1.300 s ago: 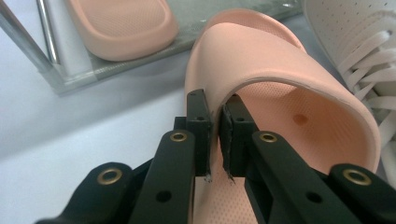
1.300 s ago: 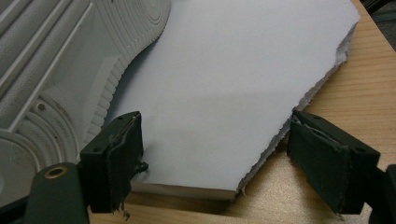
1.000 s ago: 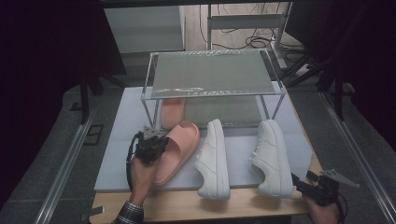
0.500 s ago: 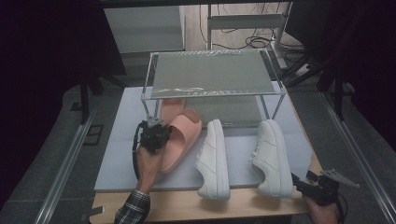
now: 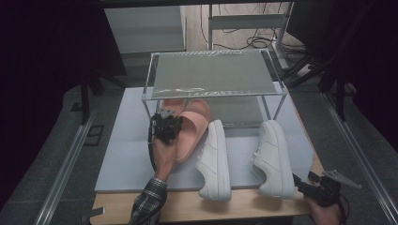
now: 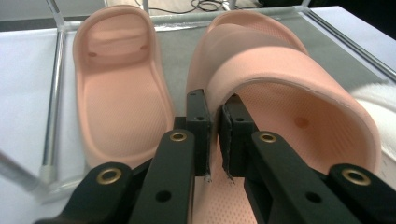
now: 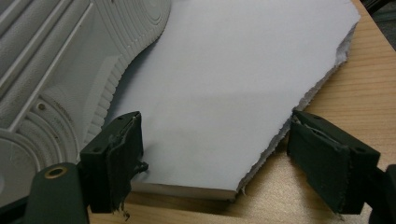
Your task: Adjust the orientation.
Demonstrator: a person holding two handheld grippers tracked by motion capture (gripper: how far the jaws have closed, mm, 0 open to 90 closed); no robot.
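Note:
My left gripper (image 5: 165,126) (image 6: 215,135) is shut on the side wall of a pink slipper (image 5: 192,133) (image 6: 289,88), just below its strap. That slipper's toe reaches under the front edge of the clear two-level rack (image 5: 213,75). A second pink slipper (image 5: 180,104) (image 6: 119,93) lies flat on the rack's lower level, to the left of the held one. At the table's front right corner my right gripper (image 5: 302,183) (image 7: 219,158) stands open with nothing between its fingers, next to the heel of a white sneaker (image 5: 274,157) (image 7: 56,70).
Another white sneaker (image 5: 216,159) lies on the white mat (image 5: 126,150) (image 7: 224,79) between the held slipper and the right sneaker. The mat's ragged corner ends on the wooden table (image 5: 244,206) (image 7: 355,88). Metal rails run along both sides.
My left gripper has carried the pink slipper away from the person and a little right, so its toe now lies under the rack. The right gripper has stayed put.

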